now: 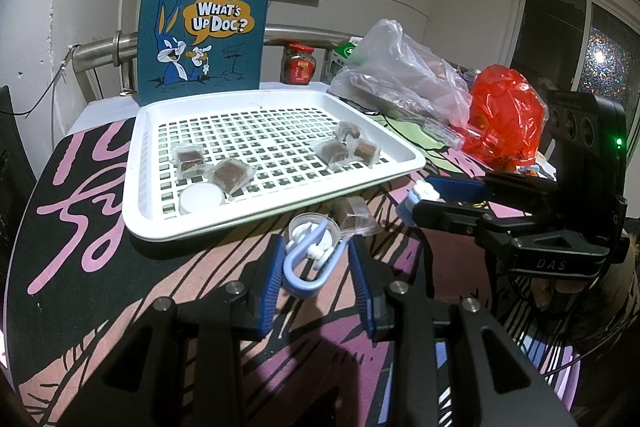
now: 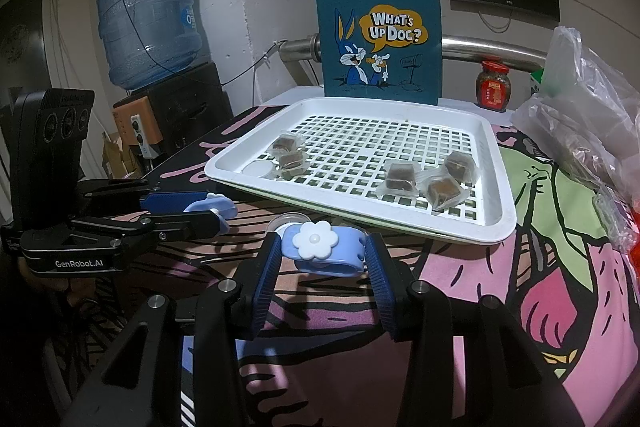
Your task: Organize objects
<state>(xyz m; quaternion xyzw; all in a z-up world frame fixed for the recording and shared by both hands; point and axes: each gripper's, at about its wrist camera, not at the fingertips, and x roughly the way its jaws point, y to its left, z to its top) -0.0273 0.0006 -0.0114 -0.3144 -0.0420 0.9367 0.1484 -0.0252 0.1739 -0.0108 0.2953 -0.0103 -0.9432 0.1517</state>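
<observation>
Both grippers angle down at the mat just in front of the white tray (image 1: 404, 157): the left gripper (image 1: 318, 269) pinches a pale blue clip (image 1: 308, 267) between its pads, and the right gripper (image 2: 322, 257) is clamped on a pale blue clip with a white flower (image 2: 316, 239). Five wrapped brown cubes (image 2: 402, 175) and a white lid (image 1: 200, 197) lie in the tray (a sixth cube (image 1: 352, 213) sits just outside its front rim). Only the right wrist view shows the water jug (image 2: 148, 15) far left of the tray; only the left shows the red bag (image 1: 504, 115) to its right.

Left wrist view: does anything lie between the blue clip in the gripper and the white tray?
Yes. A clear round cup and a wrapped brown cube lie between the blue clip in the left gripper and the white tray's near rim.
</observation>
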